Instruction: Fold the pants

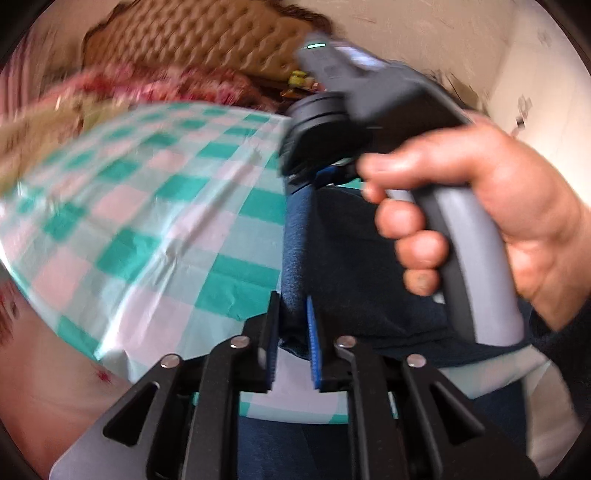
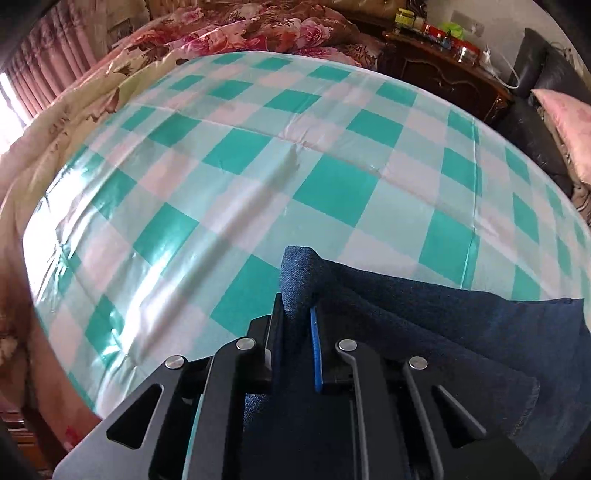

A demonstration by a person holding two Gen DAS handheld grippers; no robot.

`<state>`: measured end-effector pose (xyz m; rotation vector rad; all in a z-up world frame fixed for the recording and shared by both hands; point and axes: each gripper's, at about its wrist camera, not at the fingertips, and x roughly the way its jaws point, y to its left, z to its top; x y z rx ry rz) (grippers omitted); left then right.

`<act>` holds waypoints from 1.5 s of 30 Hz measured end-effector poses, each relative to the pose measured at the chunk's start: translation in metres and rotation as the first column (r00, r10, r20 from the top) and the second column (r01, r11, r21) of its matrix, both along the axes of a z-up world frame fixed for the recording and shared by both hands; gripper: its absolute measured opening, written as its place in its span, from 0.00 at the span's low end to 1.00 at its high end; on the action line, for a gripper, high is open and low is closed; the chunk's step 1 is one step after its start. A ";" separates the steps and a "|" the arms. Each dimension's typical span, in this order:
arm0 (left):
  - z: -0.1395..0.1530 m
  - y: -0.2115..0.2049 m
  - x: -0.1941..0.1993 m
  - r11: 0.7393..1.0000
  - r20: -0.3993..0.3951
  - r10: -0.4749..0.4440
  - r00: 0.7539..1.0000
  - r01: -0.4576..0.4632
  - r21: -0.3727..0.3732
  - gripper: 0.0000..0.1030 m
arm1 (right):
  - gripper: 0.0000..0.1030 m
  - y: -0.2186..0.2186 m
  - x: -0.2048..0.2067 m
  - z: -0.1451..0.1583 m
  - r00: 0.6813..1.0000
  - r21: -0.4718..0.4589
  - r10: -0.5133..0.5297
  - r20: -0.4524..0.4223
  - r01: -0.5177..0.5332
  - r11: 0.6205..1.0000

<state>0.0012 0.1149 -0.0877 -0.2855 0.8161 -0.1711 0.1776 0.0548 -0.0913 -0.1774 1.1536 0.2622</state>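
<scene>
One pair of dark blue pants (image 2: 424, 332) lies at the near edge of the checked surface (image 2: 258, 177). Each tool, left tool (image 1: 291, 317) and right tool (image 2: 297, 314), pinches a fold. A floral quilt (image 2: 258, 26) and wooden cabinet (image 2: 443, 74) stand behind; the right hand (image 1: 480, 206) blocks the left view.

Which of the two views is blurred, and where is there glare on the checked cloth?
Left wrist view: motion blur smears the checked cloth and the headboard; the pants look sharper. Right wrist view: mostly sharp, with bright glare on the cloth's left side and fisheye bending at the edges.
</scene>
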 end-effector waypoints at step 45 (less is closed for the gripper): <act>0.096 -0.078 -0.021 0.992 0.226 -0.100 0.969 0.079 0.100 0.11 | 0.10 -0.088 -0.040 0.111 0.980 0.177 -0.042 0.194 0.007 0.984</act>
